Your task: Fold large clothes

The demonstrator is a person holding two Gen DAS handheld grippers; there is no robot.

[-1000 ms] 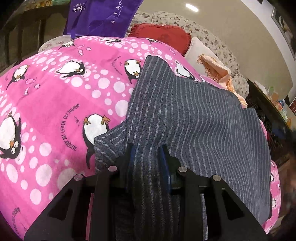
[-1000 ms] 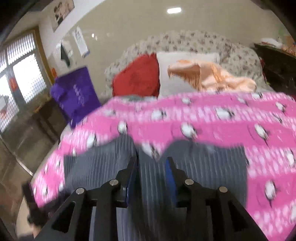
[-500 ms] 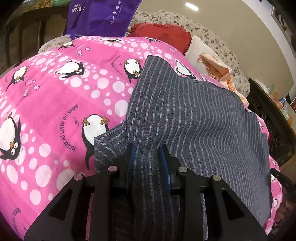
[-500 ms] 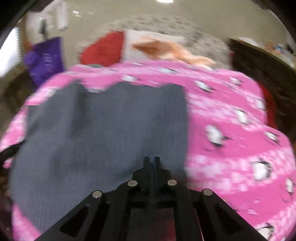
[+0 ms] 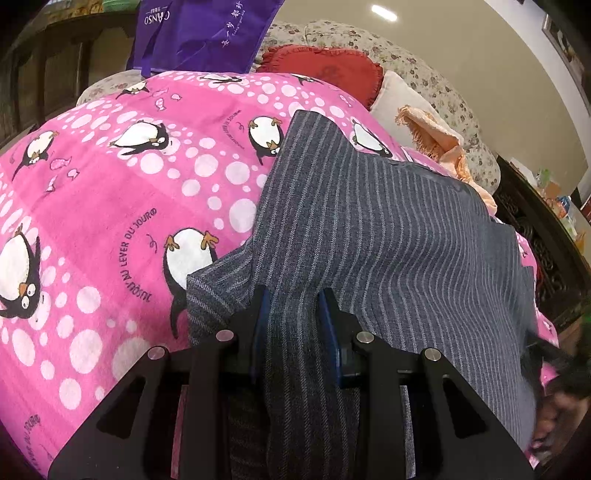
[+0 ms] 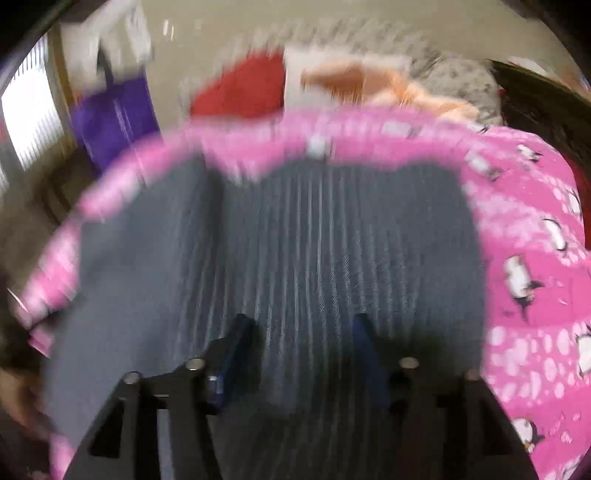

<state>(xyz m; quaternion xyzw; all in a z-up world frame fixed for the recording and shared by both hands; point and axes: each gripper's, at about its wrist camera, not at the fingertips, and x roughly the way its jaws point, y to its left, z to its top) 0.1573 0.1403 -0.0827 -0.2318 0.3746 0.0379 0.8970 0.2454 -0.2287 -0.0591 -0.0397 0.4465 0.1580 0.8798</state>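
A dark grey pinstriped garment (image 5: 388, 229) lies spread over a pink penguin-print blanket (image 5: 110, 206). My left gripper (image 5: 293, 306) is shut on a bunched fold of the garment at its near edge. In the blurred right wrist view the same grey garment (image 6: 314, 240) fills the middle. My right gripper (image 6: 301, 332) hangs low over the cloth, its jaws opening, wide apart. Flat cloth lies between the blue pads (image 6: 364, 343) and they do not press on it.
A floral sofa back (image 5: 424, 74) carries a red heart cushion (image 5: 325, 70), a white pillow and a peach fringed cloth (image 5: 432, 136). A purple bag (image 5: 199, 33) stands at the far left. Dark carved furniture (image 5: 539, 236) runs along the right. A hand shows at the lower right.
My right gripper dropped closer to the garment, went from shut to open, and its view is more blurred. The left gripper and its held fold have not moved.
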